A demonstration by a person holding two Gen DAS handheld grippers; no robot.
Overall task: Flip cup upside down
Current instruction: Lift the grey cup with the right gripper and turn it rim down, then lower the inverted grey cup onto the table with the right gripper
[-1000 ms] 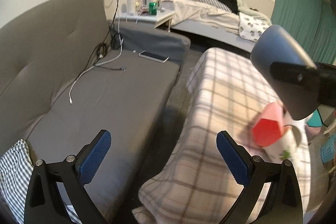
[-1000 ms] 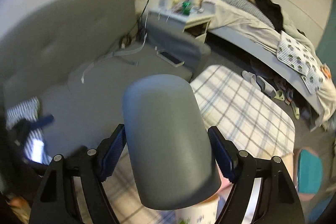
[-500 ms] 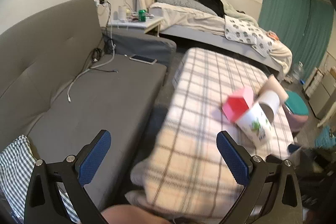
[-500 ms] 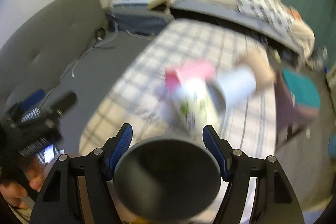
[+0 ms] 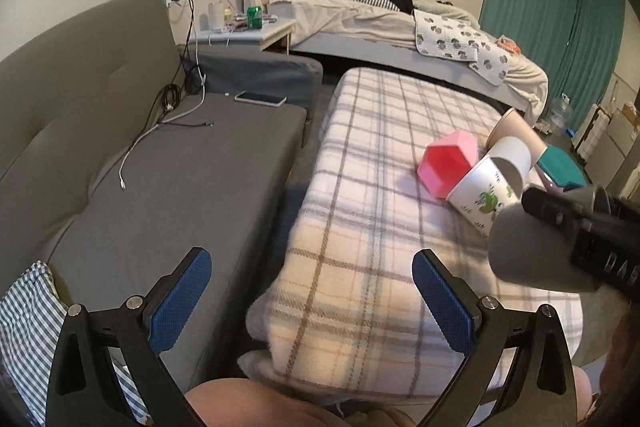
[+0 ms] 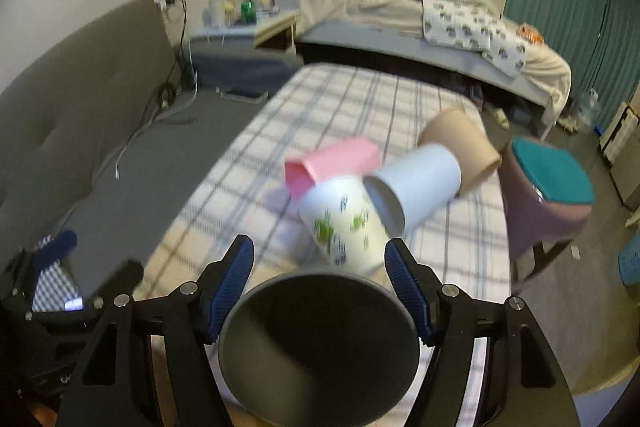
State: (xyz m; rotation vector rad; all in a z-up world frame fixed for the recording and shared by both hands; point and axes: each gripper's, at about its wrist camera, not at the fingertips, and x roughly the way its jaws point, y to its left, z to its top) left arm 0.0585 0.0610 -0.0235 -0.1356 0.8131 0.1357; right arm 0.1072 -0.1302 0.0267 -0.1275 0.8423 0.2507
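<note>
My right gripper (image 6: pixel 320 287) is shut on a grey cup (image 6: pixel 318 347), held in the air with its open mouth facing the camera. The same grey cup (image 5: pixel 532 251) shows at the right of the left wrist view, above the near end of the plaid-covered table (image 5: pixel 372 227). My left gripper (image 5: pixel 312 299) is open and empty, low over the gap between the sofa and the table.
A pink cup (image 6: pixel 332 167), a white cup with green print (image 6: pixel 344 223), a plain white cup (image 6: pixel 416 187) and a beige cup (image 6: pixel 460 147) lie on their sides on the table. A grey sofa (image 5: pixel 160 179) with cables and a phone stands left. A teal-topped stool (image 6: pixel 548 191) stands right.
My right gripper has turned the grey cup from closed bottom up to mouth facing the camera and brought it lower over the table's near end. The left gripper's view has swung right.
</note>
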